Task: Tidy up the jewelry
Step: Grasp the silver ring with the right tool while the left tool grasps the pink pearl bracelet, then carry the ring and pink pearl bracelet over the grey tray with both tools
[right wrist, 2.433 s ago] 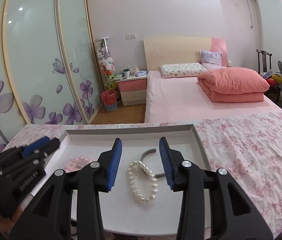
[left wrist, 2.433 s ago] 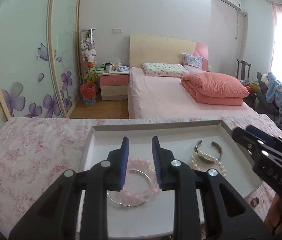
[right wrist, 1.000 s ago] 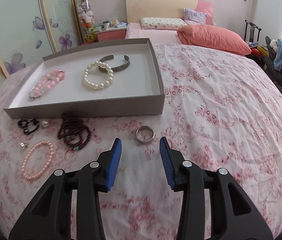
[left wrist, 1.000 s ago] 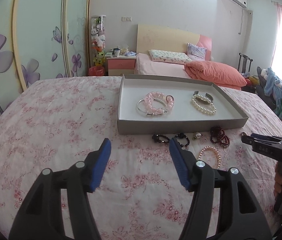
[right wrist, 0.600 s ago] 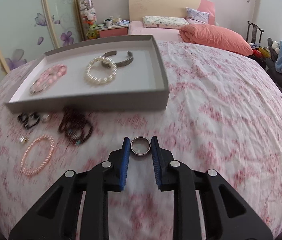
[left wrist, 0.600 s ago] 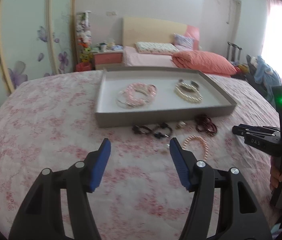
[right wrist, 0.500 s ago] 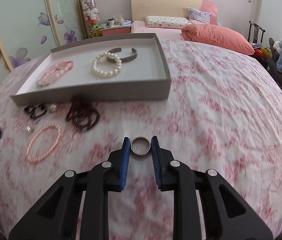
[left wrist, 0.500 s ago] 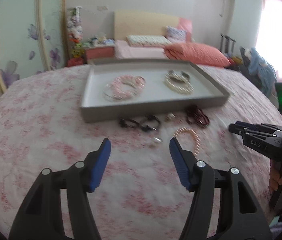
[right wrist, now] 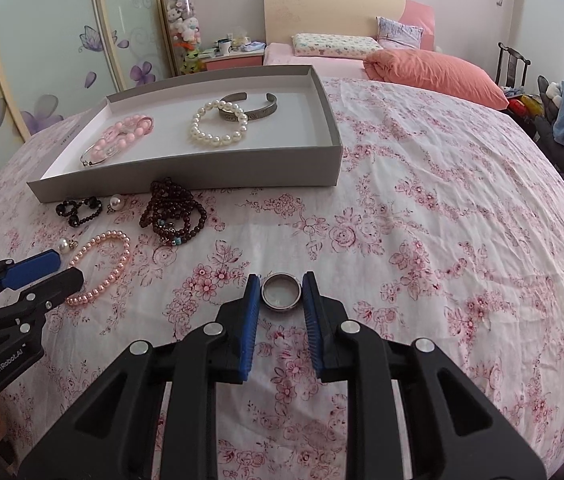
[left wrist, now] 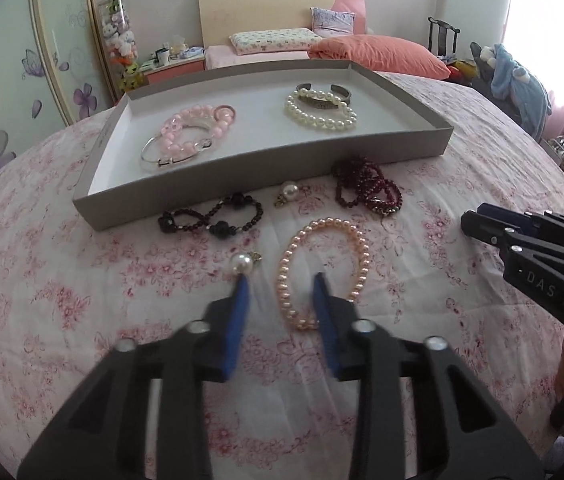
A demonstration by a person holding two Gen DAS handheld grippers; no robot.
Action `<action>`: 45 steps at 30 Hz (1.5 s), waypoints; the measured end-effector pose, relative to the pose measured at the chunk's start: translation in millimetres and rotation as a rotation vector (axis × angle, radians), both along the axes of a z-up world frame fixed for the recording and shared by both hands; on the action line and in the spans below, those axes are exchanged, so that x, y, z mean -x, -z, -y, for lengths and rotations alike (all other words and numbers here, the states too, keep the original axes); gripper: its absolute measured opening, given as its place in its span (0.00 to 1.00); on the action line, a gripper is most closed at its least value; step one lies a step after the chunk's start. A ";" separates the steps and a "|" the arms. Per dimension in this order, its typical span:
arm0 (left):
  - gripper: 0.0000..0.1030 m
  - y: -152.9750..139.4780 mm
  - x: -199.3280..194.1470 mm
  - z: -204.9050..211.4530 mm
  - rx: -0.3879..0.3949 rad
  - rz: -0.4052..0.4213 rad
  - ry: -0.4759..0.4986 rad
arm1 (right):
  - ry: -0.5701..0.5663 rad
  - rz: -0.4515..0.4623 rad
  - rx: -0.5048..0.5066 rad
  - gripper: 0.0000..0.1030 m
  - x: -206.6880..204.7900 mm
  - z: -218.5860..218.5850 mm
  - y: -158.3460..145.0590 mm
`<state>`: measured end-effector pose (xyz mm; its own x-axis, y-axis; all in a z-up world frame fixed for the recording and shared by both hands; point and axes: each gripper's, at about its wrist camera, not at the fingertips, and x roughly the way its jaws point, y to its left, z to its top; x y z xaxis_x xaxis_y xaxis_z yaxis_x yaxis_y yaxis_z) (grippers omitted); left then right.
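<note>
Right gripper (right wrist: 281, 294) clamped on silver ring (right wrist: 281, 291); left gripper (left wrist: 281, 285) parted over pink pearl bracelet (left wrist: 324, 268), beside pearl earring (left wrist: 242, 263). Four bracelets inside grey tray (left wrist: 242, 164); two dark bead bracelets, two pearl earrings outside on floral cloth (right wrist: 422, 220).

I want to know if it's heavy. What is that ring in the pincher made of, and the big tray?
The ring looks like polished silver-grey metal; it glints and reflects light. The tray looks like matte grey cardboard with a white inside, judging by its thin, flat, dull walls, though I can't be certain.
</note>
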<state>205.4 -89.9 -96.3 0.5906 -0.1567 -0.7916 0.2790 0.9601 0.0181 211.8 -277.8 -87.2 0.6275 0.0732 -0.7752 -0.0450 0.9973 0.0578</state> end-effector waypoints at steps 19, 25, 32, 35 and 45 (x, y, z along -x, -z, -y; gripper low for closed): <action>0.19 0.1 2.7 -2.3 -0.001 0.009 0.008 | 0.001 0.000 -0.002 0.23 0.9 0.3 0.1; 0.08 -0.2 2.3 -3.0 0.014 0.006 0.010 | 0.001 0.000 -0.006 0.22 -0.2 0.4 0.1; 0.06 -1.1 9.8 -13.0 0.043 -0.006 0.018 | -0.006 0.001 -0.018 0.22 1.8 1.1 -1.3; 0.06 -2.6 13.9 -28.8 0.087 -0.024 0.000 | -0.014 0.000 -0.046 0.22 4.7 -0.3 -2.5; 0.06 -22.6 25.5 -85.3 0.229 0.024 -0.125 | -0.054 0.049 -0.103 0.22 13.5 -15.7 -15.9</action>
<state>179.9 -4.6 -73.7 0.6348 -0.2544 -0.7296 0.1599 0.9670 -0.1981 198.4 -262.1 -71.3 0.6577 0.1858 -0.7300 -0.1038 0.9822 0.1565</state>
